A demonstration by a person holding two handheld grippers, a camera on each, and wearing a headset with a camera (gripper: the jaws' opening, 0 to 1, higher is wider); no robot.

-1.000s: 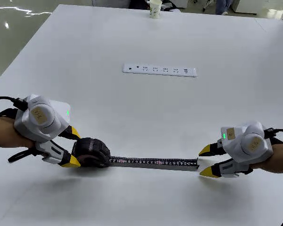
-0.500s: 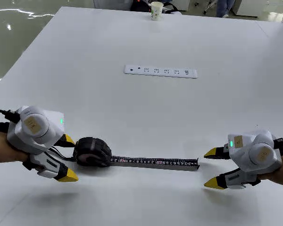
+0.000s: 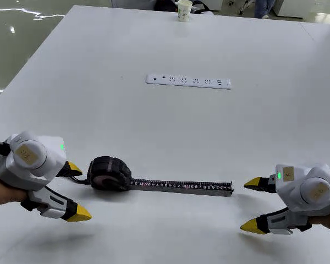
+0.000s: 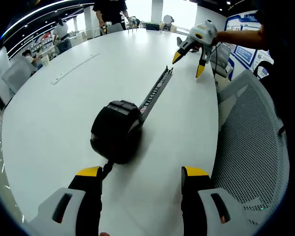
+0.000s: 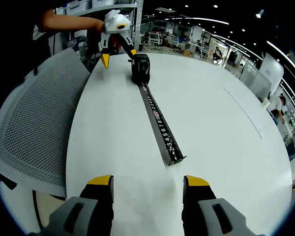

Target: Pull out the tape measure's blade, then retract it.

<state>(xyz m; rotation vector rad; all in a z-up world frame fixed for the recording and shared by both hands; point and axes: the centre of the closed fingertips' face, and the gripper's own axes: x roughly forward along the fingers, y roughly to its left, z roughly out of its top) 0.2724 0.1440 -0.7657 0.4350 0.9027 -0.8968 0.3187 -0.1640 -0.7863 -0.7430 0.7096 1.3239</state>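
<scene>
Left gripper [image 3: 78,191] has its jaws spread wide and holds nothing; it sits just beside the tape measure [image 3: 109,174], on the side away from the blade [image 3: 181,186], without gripping it. From the tape measure's black case, the blade lies pulled out flat on the white table [image 3: 154,126]. Right gripper [image 3: 251,203], jaws also apart and empty, hovers just past the blade's end hook. Beyond the tape measure, well apart, lies a power strip [image 3: 188,81].
</scene>
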